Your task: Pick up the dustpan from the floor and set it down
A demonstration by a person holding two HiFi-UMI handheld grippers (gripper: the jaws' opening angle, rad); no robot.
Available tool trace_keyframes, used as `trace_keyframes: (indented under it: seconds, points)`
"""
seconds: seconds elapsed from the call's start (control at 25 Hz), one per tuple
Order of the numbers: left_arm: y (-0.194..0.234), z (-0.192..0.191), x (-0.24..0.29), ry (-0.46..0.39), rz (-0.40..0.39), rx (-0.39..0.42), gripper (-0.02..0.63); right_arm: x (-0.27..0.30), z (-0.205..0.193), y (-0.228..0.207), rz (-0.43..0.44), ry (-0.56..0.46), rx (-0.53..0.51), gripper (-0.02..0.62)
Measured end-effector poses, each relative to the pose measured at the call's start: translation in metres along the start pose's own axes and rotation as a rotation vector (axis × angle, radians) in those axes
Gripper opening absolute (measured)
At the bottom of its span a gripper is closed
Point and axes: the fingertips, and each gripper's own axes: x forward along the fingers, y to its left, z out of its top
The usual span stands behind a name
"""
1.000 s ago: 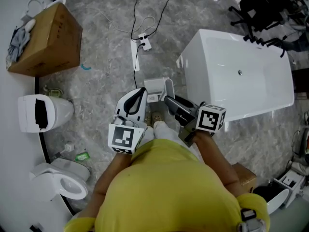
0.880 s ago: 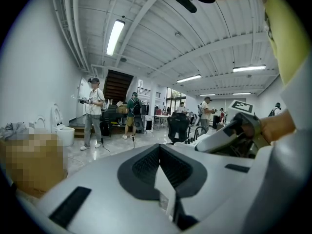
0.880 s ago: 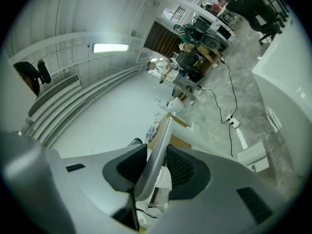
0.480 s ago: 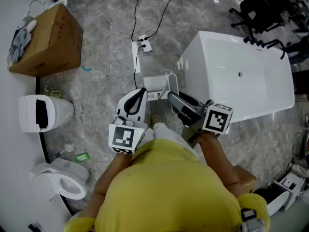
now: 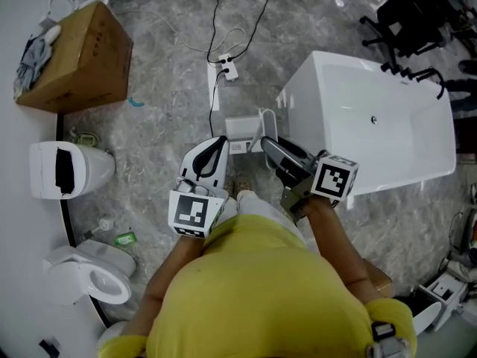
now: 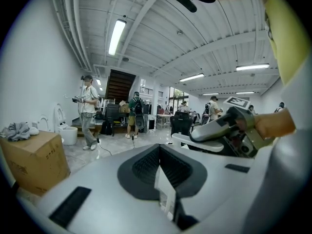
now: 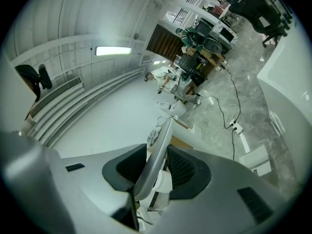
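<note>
My right tool (image 5: 267, 146) is clenched on the dustpan (image 5: 240, 130). In the right gripper view the grey-white handle (image 7: 159, 147) runs up between the two dark pads, leaning a little to one side, with both pads pressed against it. From the head view the pan sits just ahead of that tool's tip, pale against the grey marbled floor (image 5: 164, 88) and close beside the near corner of the white bathtub (image 5: 373, 118). From this steep angle I cannot tell whether the pan is clear of the floor or resting on it.

My left tool (image 5: 218, 145) holds nothing I can name. Its jaws are drawn together to a point, and in the left gripper view the dark pads meet at a narrow seam. It hangs just to the left of the dustpan without touching it.

Farther off on the floor, a cardboard box (image 5: 82, 58) stands at the upper left, and two white toilets (image 5: 67, 171) line the left edge below it. A power strip (image 5: 227, 67) lies beyond the dustpan, with dark cords (image 5: 253, 17) trailing away from it.
</note>
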Motion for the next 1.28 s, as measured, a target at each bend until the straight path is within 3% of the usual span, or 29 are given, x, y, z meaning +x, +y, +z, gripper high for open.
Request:
trace_keyframes:
  seconds: [1.28]
  points:
    - [0.033, -0.014, 0.003, 0.050, 0.060, -0.030, -0.002, 0.085, -0.015, -0.146, -0.146, 0.062, -0.036, 0.135]
